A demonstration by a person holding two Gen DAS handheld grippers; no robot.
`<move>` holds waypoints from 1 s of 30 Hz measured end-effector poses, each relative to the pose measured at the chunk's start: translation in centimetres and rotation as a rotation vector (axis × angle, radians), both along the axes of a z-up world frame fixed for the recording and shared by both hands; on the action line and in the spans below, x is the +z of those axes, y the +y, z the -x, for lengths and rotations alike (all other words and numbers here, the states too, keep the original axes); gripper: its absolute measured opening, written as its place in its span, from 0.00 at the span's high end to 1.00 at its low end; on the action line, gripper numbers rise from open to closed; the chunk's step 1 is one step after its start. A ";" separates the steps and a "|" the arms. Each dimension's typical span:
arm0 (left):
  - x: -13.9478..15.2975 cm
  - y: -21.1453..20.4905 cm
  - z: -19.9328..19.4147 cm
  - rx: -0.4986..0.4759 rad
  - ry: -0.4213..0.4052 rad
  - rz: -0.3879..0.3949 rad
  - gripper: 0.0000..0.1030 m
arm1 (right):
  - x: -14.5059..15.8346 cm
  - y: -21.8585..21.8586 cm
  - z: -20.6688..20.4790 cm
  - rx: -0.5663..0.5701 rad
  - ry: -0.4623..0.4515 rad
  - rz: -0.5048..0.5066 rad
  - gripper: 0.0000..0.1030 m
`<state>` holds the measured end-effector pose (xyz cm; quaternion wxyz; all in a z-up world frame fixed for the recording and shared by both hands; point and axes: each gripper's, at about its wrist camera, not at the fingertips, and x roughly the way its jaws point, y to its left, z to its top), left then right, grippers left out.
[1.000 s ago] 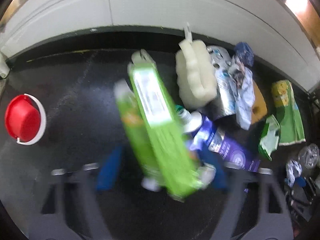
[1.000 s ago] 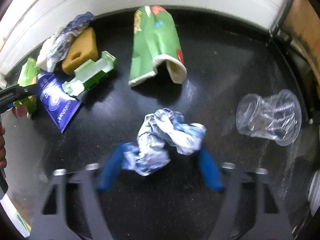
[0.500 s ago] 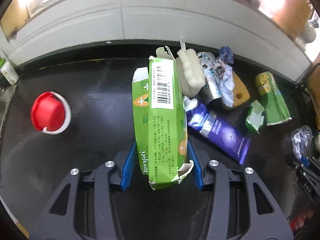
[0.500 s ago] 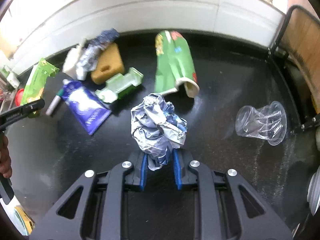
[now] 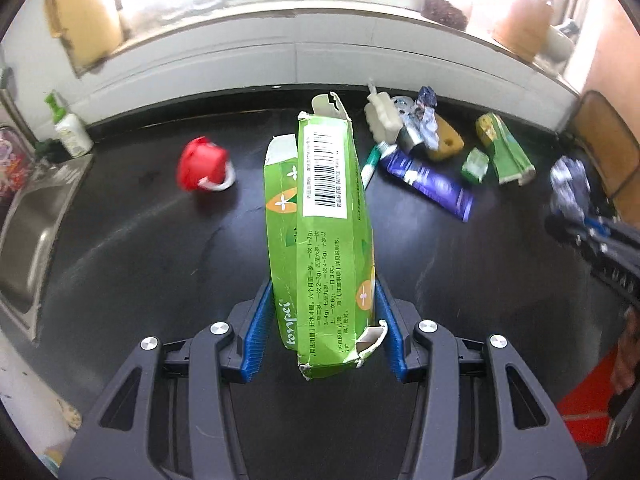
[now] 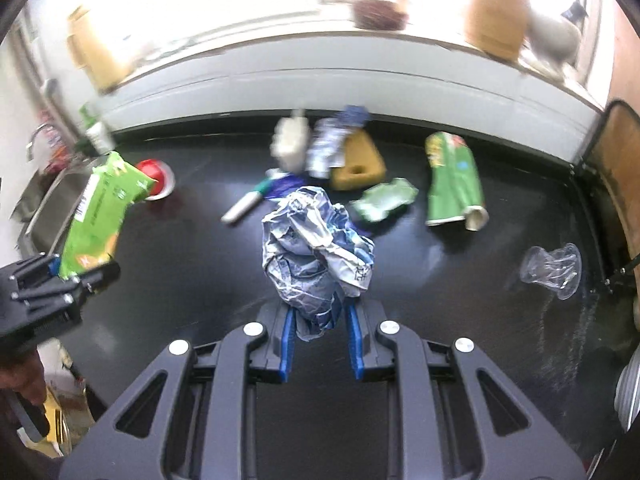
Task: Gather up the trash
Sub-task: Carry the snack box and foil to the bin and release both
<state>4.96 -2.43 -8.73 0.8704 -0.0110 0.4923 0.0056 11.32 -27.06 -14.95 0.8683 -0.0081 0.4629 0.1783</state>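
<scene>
The left gripper [image 5: 323,322] clamps the torn green carton [image 5: 320,236] near its bottom end, lifted above the black counter [image 5: 140,264]; it looks light, crushable. The right gripper [image 6: 319,327] pinches a crumpled foil wrapper [image 6: 316,252], soft and springy.

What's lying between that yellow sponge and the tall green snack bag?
A small crumpled green wrapper lies between the sponge and the snack bag, clearest in the right wrist view.

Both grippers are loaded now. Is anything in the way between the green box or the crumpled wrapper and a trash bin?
No bin shows in either view, so the path cannot be judged. The left gripper holds the green box and the right gripper the crumpled wrapper, both lifted above the black counter; nothing touches either item.
</scene>
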 end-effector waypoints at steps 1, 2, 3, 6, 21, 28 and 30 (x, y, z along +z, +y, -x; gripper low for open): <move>0.2 0.5 1.2 -0.001 0.001 0.001 0.54 | 0.2 0.8 0.4 0.013 -0.001 -0.003 0.78; 0.3 0.9 2.1 0.000 0.003 0.003 0.54 | 0.7 1.8 1.2 0.028 -0.004 -0.006 0.78; 0.3 1.5 3.4 0.001 0.007 0.001 0.54 | 1.0 2.5 1.9 0.042 -0.007 -0.009 0.78; 0.3 2.8 6.2 0.011 0.007 -0.019 0.54 | 1.8 5.5 4.1 0.098 -0.012 -0.016 0.78; 0.6 11.3 17.0 0.240 -0.021 -0.032 0.54 | 3.8 17.0 11.0 0.352 -0.033 -0.017 0.78; -0.8 17.9 24.8 0.473 -0.007 -0.014 0.54 | 3.6 27.8 16.2 0.641 0.012 -0.053 0.78; -1.9 20.1 27.9 0.563 0.021 -0.012 0.54 | 3.0 31.4 18.3 0.742 0.043 -0.066 0.78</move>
